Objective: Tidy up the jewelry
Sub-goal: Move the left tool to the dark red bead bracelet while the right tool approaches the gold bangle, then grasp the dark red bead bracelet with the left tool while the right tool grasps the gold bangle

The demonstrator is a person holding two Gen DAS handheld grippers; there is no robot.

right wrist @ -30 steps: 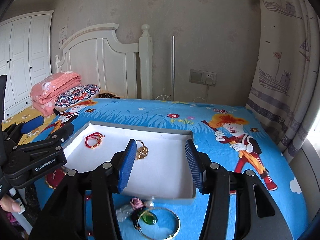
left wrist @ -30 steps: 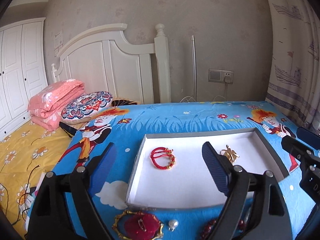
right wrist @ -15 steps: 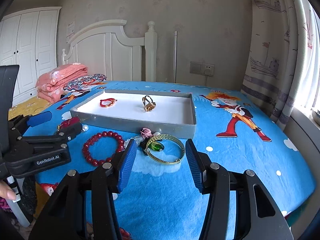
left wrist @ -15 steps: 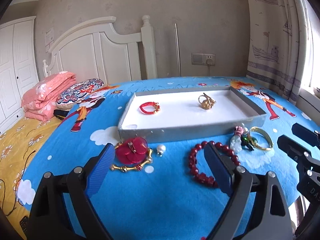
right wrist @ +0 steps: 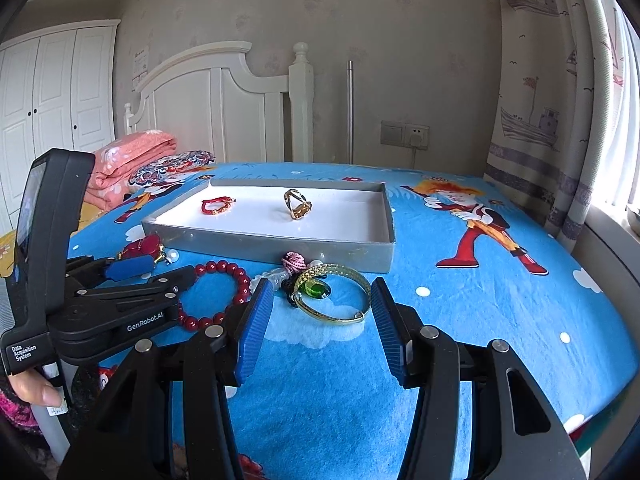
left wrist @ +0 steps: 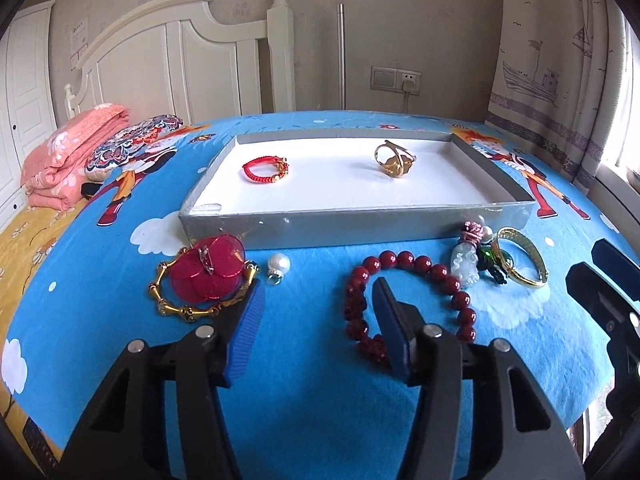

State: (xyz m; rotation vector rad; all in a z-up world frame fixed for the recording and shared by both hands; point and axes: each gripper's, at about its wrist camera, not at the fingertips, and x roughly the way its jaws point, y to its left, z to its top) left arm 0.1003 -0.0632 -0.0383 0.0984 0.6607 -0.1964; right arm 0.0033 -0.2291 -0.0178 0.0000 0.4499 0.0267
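Note:
A grey tray with a white floor holds a red cord bracelet and a gold ring piece. In front of it on the blue bedspread lie a red disc brooch on a gold chain bracelet, a pearl, a dark red bead bracelet, a jade pendant and a gold bangle with a green stone. My left gripper is open, low over the beads. My right gripper is open just short of the bangle.
The bed's white headboard and a wall socket are behind the tray. A folded pink blanket and a patterned pillow lie at the left. A curtain hangs at the right, beside the bed's edge.
Both grippers have drawn back from above the tray and dropped low toward the bedspread; the loose jewelry in front of the tray has come into view. The left jaws stand narrower than before.

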